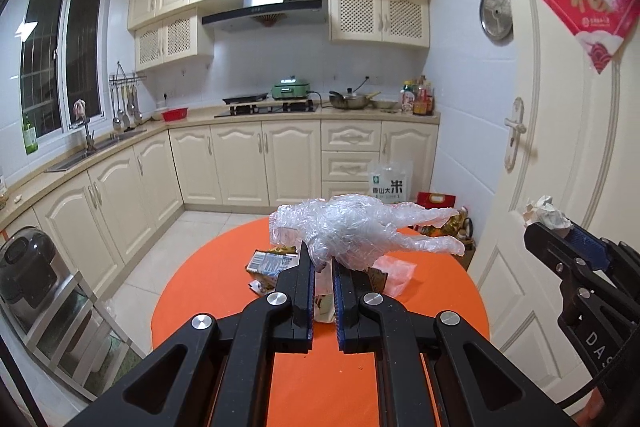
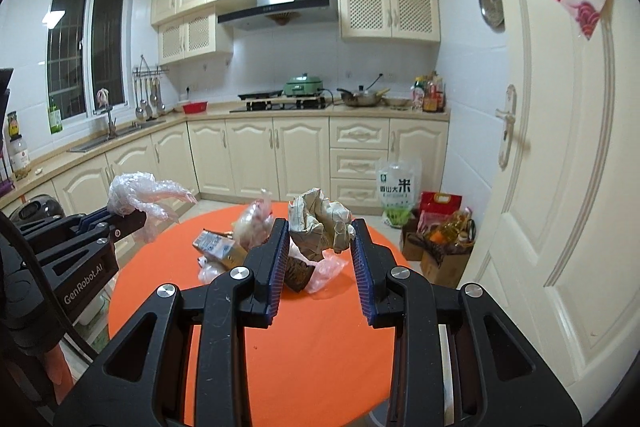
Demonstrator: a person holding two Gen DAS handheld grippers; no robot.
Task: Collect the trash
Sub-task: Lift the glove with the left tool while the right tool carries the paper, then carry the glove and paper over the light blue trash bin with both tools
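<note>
My left claw pinches the glove by a thin fold; my right claw clamps the paper wad, both above the bench. Either could slip out in transit.

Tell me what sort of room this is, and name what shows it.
A home kitchen, most likely: a range hood hangs over a stove on the counter, cream cabinets line the walls, and a sink sits under the window.
</note>
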